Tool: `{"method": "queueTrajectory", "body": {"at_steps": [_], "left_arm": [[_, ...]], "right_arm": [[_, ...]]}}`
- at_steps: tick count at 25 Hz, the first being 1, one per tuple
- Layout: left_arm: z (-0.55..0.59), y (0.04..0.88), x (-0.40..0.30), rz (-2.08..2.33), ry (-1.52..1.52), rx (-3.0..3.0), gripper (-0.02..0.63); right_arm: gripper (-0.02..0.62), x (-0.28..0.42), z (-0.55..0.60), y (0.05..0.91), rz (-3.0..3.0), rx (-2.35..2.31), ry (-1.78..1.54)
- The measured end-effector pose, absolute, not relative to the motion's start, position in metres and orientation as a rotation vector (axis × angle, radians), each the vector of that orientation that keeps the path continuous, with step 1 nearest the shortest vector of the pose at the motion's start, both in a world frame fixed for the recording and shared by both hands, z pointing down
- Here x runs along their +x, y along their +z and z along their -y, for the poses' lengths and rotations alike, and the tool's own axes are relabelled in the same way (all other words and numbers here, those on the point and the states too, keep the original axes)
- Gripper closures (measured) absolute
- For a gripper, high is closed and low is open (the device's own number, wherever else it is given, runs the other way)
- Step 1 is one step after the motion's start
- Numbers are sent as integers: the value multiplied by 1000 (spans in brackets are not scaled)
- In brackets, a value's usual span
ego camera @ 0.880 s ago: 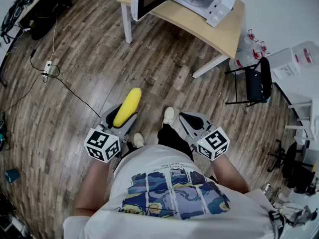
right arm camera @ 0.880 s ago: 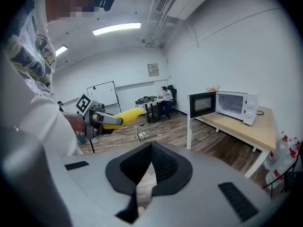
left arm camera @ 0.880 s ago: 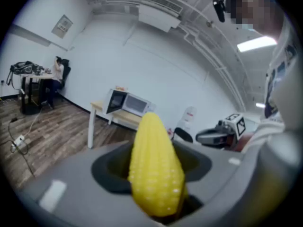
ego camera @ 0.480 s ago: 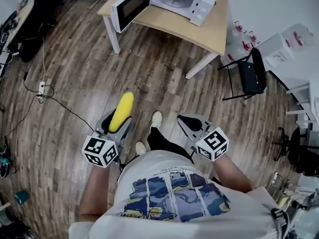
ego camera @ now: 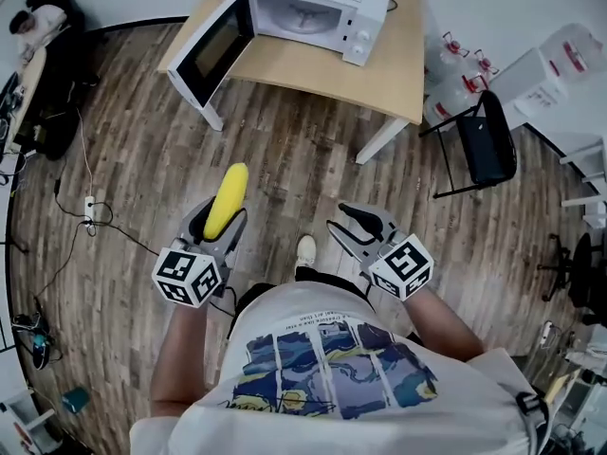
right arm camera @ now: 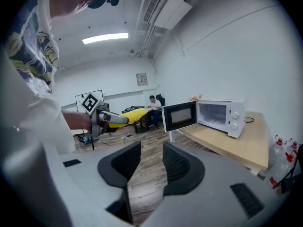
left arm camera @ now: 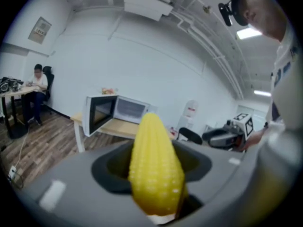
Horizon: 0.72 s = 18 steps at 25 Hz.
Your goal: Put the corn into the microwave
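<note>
Since the earlier frames the person has walked closer, so the microwave (ego camera: 303,12) and its bench (ego camera: 398,74) now lie wholly inside the head view instead of at its top edge; the corn (ego camera: 226,201) has kept its place in the left gripper (ego camera: 221,222).

Present state: the left gripper's fingers are closed on the thick end of the corn, whose tapered end juts well past them toward the bench. The right gripper (right arm camera: 151,162) is empty, its fingers standing apart with only floor between them. The microwave door (ego camera: 211,50) hangs open past the bench's left edge, and the cavity looks empty. The corn is well apart from the microwave.

Hazards, as judged:
- The grip sits at one end of a long, rounded cob, so a quick swing could let it pivot or slip out onto the floor.
- The open door stands on the left gripper's side of the approach; the projecting tip could strike the door edge or the cavity frame if brought in off-line.
- A floor cable (ego camera: 95,218) lies to the left, away from the direct path.
</note>
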<state>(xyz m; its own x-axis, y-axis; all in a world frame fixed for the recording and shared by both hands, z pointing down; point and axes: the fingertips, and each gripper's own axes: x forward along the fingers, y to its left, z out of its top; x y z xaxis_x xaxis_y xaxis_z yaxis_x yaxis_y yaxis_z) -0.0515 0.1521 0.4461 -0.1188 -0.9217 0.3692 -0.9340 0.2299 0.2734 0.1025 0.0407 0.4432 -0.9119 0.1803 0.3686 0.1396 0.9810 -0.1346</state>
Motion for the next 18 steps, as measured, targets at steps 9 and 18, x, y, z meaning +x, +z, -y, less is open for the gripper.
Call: {"method": "queueTrajectory", "body": {"at_steps": [9, 18], "left_arm": [[-41, 441, -99, 2000, 76, 1754, 351], [83, 469, -185, 1933, 109, 1828, 351]], "right_arm": [[462, 94, 44, 455, 2746, -89, 265], [468, 63, 114, 464, 2701, 162, 336]]}}
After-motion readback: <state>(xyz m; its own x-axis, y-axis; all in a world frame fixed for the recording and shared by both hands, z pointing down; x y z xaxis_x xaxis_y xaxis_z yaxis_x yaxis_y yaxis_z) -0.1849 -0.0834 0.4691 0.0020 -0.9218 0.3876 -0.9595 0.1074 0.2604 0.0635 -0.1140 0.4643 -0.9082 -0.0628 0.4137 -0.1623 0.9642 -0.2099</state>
